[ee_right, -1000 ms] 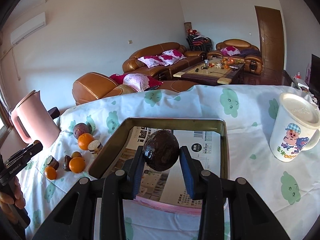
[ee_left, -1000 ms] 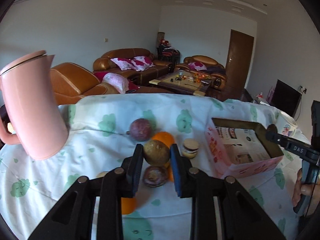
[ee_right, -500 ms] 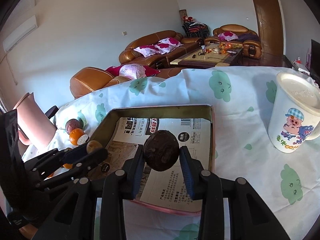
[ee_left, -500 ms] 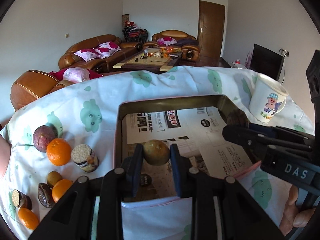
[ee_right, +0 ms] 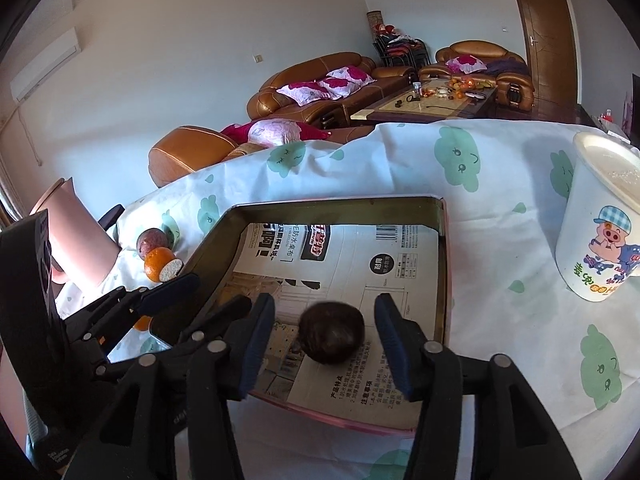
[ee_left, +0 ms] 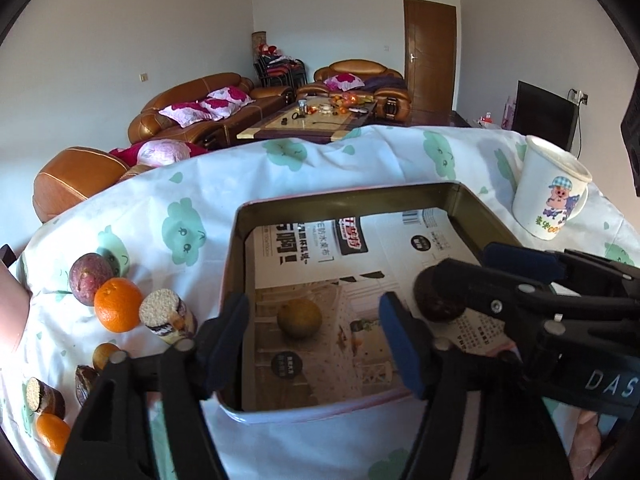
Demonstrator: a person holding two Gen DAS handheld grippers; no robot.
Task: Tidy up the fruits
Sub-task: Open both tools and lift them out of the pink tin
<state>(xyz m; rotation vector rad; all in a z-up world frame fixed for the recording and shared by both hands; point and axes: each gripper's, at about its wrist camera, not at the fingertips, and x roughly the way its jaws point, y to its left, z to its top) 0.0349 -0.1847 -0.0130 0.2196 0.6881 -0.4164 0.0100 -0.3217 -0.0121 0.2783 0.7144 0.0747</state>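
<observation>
On the far left of the bench (ee_left: 360,168), the unsorted fruit waits in a loose cluster — a purple passion fruit (ee_left: 90,278), an orange (ee_left: 118,306) and smaller pieces nearer the edge — presumably left there until each is carried over. The left gripper (ee_left: 314,336) hangs released over the tin box (ee_left: 344,200), its jaws spread wide, and the yellow-green fruit (ee_left: 299,319) sits on the paper lining between them, touched by neither. To the right, the right gripper (ee_right: 324,344) is likewise slack, the dark fruit (ee_right: 332,338) resting free on the lining near the front wall. Only the left view shows the leftover fruit at the bench edge — the right view hides the yellow-green fruit behind the left gripper's arm, yet shows the cartoon mug (ee_right: 600,236) large and well apart from the box.
</observation>
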